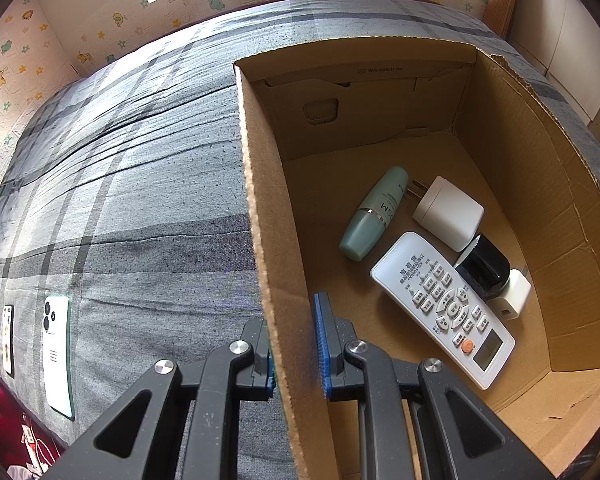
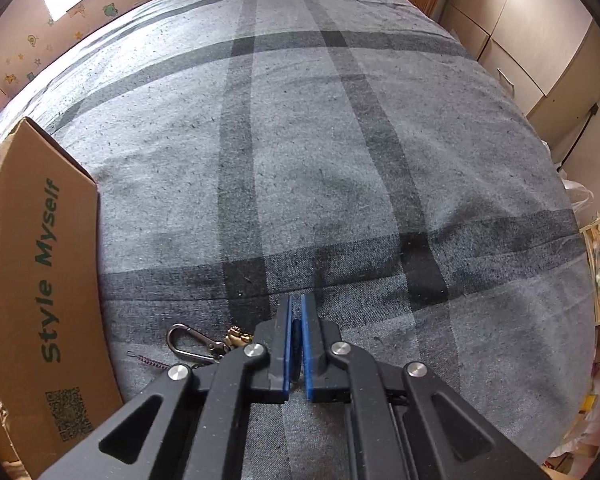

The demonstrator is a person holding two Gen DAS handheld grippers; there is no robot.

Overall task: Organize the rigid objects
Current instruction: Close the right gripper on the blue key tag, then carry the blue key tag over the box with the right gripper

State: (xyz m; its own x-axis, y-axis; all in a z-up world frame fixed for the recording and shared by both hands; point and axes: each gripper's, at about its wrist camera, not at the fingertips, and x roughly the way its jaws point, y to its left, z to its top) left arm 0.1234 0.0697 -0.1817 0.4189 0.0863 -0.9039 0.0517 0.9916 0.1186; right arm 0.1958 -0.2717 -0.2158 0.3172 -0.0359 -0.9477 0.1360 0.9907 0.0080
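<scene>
- My left gripper straddles the cardboard box's side wall, jaws apart.
- My right gripper hangs low over the bedspread, clamped on a dark keychain piece.

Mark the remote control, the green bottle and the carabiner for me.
remote control (image 1: 444, 308): left wrist view, on its button face.
green bottle (image 1: 374, 213): left wrist view, mid-body near the silver band.
carabiner (image 2: 188, 343): right wrist view, on the metal loop.
</scene>
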